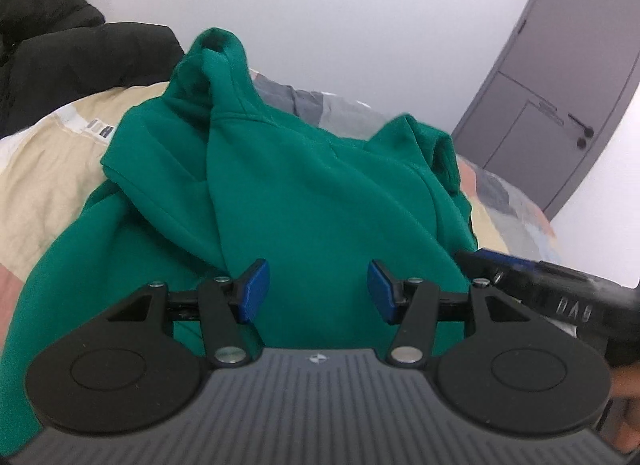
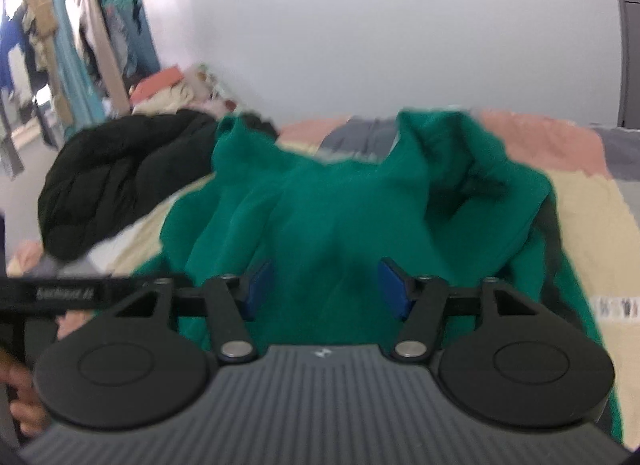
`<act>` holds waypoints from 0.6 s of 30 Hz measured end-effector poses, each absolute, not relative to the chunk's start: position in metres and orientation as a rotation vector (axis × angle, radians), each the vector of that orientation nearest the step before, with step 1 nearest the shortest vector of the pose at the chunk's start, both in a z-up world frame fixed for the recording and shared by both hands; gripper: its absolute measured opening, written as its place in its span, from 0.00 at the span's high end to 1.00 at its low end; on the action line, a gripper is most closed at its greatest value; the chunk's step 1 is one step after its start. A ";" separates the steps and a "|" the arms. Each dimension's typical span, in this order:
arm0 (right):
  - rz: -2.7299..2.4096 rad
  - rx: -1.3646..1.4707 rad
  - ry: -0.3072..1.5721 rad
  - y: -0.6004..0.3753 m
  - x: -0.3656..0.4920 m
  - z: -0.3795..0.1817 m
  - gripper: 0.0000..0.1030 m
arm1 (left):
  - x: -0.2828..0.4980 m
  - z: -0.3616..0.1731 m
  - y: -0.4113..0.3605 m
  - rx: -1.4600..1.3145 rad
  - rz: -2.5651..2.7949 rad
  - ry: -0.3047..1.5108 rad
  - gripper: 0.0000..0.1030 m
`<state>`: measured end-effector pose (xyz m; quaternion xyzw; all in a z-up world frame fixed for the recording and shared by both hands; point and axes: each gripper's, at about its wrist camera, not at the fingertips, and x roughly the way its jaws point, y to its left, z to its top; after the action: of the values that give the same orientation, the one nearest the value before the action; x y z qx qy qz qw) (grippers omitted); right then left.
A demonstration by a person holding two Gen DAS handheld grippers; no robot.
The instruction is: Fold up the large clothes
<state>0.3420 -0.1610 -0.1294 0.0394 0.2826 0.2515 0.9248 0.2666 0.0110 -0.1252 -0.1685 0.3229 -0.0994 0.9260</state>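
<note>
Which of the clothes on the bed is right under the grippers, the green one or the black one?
The green hoodie. It spreads out just below both open grippers, left and right. The black puffer jacket lies bunched up farther off, toward the left.

Right wrist view smeared throughout, green hoodie (image 2: 320, 205) perhaps motion-blurred, hanging clothes (image 2: 60, 45) indistinct at left edge.

Both wrist cameras look forward and slightly down, close over the green hoodie (image 1: 312, 185) on the bed (image 1: 48, 169). They share it, the black jacket (image 2: 120, 177) at ten o'clock and the wall (image 1: 340, 5) at twelve.
</note>
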 end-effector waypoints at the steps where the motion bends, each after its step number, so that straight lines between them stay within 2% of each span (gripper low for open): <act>1: 0.524 0.061 0.585 -0.157 0.339 -0.132 0.49 | 0.267 -0.127 0.010 -0.348 -0.208 0.666 0.41; 10: 0.502 -0.019 0.677 -0.145 0.358 -0.173 0.52 | 0.292 -0.160 0.009 -0.347 -0.206 0.752 0.42; 18: 0.495 -0.009 0.747 -0.139 0.372 -0.193 0.50 | 0.309 -0.177 0.009 -0.309 -0.204 0.792 0.42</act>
<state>0.3721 -0.1393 -0.1931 -0.0043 0.3609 0.2393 0.9013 0.3088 0.0088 -0.1774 -0.1497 0.3833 -0.0987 0.9060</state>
